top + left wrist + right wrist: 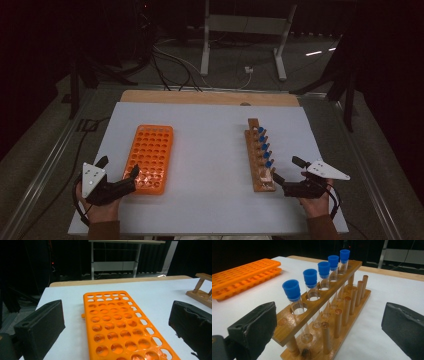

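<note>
An empty orange tube rack (150,157) (117,327) with several rows of holes lies flat on the left half of the white table (210,150). My left gripper (118,170) (117,330) stands open at the rack's near end, its jaws wide on either side of it without touching. On the right stands a wooden rack (260,155) (329,312) with several clear tubes capped in blue (264,146) (310,277). The orange rack (242,277) also lies off to the left in the right gripper view. My right gripper (287,170) (329,327) is open at the wooden rack's near end, nothing between its pads.
A wooden board (210,97) edges the table's far side. Beyond it are a metal table frame (245,30) and cables on the floor (175,65). The white tabletop lies bare between the two racks.
</note>
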A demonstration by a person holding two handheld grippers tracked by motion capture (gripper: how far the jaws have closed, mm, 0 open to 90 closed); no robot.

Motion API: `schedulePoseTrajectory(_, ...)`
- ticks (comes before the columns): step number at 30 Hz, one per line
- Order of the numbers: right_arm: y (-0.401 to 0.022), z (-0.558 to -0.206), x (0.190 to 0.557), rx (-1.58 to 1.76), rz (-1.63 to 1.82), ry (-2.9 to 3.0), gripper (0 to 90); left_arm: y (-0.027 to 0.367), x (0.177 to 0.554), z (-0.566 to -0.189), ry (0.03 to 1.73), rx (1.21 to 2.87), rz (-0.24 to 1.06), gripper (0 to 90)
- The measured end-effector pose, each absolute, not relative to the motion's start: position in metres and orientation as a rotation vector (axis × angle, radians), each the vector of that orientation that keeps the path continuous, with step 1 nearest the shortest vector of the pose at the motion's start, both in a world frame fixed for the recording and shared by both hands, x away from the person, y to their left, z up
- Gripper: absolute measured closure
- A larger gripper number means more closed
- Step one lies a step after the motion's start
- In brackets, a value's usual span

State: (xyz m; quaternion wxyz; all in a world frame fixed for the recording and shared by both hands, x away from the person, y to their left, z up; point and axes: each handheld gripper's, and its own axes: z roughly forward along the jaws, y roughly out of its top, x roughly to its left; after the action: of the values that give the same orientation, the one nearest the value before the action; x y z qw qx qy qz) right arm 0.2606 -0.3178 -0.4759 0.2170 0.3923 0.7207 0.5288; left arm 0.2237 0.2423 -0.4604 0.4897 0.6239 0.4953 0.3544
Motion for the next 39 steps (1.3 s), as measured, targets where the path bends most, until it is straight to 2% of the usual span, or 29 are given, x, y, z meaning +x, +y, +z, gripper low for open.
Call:
schedulePoseTrajectory(22,-0.319,-0.461,0.259,1.067,1.500,1.998,0.2,0.239,0.224,-0.461,1.198,1.538,0.857,1.2)
schedulePoseTrajectory(27,-0.314,-0.459,0.258,1.045,1.499,2.019,4.6,0.238,0.225,-0.462,1.194,1.547,0.855,1.2)
schedulePoseTrajectory(31,-0.307,-0.457,0.257,1.043,1.456,2.055,13.0,0.235,0.226,-0.463,1.187,1.566,0.854,1.2)
schedulePoseTrajectory(36,-0.300,-0.457,0.256,1.009,1.437,2.097,18.4,0.233,0.226,-0.463,1.180,1.579,0.858,1.2)
schedulePoseTrajectory(37,-0.295,-0.457,0.254,0.977,1.425,2.109,28.8,0.233,0.227,-0.464,1.179,1.580,0.854,1.2)
schedulePoseTrajectory(39,-0.292,-0.457,0.253,0.933,1.432,2.132,41.0,0.233,0.227,-0.464,1.178,1.581,0.853,1.2)
